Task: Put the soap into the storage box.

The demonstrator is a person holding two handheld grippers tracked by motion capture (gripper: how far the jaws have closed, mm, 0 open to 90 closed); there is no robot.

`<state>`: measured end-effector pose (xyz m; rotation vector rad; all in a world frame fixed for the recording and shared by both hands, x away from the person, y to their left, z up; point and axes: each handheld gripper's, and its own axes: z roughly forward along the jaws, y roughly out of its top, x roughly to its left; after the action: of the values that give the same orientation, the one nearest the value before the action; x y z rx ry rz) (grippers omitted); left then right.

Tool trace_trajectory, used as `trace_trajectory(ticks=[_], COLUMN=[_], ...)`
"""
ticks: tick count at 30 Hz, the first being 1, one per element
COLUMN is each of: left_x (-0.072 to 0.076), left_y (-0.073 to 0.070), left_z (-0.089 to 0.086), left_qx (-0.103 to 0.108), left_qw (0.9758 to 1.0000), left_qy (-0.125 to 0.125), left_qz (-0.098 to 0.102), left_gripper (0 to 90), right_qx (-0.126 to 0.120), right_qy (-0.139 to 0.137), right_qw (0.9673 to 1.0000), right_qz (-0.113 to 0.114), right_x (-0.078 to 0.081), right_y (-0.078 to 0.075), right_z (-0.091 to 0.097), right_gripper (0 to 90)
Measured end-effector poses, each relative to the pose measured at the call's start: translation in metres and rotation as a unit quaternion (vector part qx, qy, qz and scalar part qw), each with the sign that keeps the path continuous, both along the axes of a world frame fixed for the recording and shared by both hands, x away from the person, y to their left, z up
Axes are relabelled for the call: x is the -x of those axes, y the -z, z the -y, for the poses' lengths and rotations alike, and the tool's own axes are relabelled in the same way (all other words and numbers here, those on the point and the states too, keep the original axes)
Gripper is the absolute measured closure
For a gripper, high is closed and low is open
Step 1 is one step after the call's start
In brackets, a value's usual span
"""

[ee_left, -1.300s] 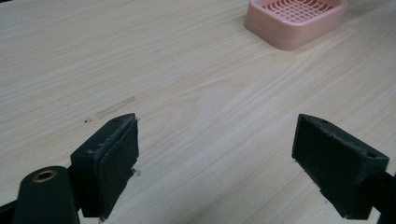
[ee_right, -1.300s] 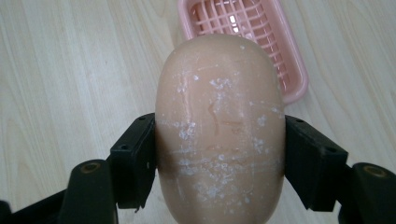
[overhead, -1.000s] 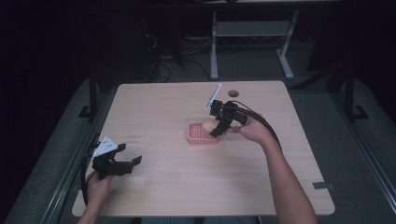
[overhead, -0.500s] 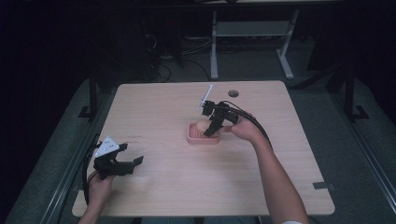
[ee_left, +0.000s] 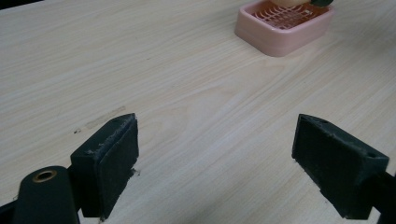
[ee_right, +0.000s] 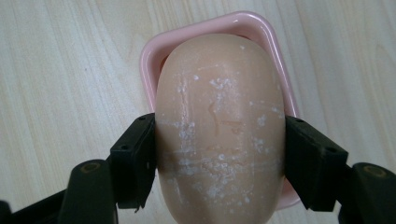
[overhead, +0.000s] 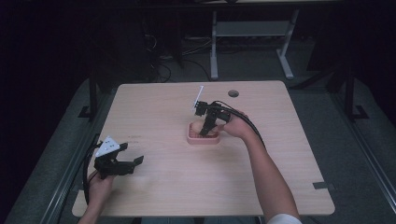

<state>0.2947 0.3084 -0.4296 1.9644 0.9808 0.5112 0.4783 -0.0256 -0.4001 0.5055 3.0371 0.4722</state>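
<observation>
A peach-coloured bar of soap [ee_right: 219, 130] is clamped between the two black jaws of my right gripper [ee_right: 219, 154], directly over a pink soap dish [ee_right: 154, 56]. From the high view the right gripper [overhead: 205, 128] points down into the dish [overhead: 192, 139] at the middle of the table. Whether the soap touches the dish I cannot tell. My left gripper [overhead: 131, 162] rests near the table's front left corner, open, nothing between its pads [ee_left: 109, 158]. The dish [ee_left: 275, 39] lies ahead of it at the upper right.
The wooden table [overhead: 154, 107] has a round cable hole [overhead: 233, 93] near its far edge. A strip of dark tape [overhead: 323, 185] marks the front right area. Desk legs and cables stand on the dark floor beyond the table.
My right gripper has carried the soap leftwards and down, from beside the dish's right end to over its middle. The left gripper has stayed where it was.
</observation>
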Motion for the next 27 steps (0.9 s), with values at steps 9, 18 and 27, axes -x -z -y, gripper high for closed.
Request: trace_trajectory(ticks=[9, 18, 27], left_x=[0.000, 0.000, 0.000], left_y=[0.000, 0.000, 0.000], left_z=[0.000, -0.005, -0.005], left_qx=[0.000, 0.004, 0.004], left_qw=[1.0000, 0.9999, 0.9999], left_qy=[-0.001, -0.010, -0.010], left_qz=[-0.001, -0.001, -0.001], left_gripper=[14.3, 14.3, 14.3], right_qx=[0.003, 0.005, 0.008], right_qy=[0.002, 0.006, 0.002], right_qw=[1.0000, 0.9999, 0.9999], right_qz=[-0.006, -0.008, -0.009], right_x=[-0.005, -0.008, -0.009], right_y=[0.007, 0.011, 0.013], right_z=[-0.003, 0.000, -0.002], right_gripper=[31.7, 31.7, 31.6])
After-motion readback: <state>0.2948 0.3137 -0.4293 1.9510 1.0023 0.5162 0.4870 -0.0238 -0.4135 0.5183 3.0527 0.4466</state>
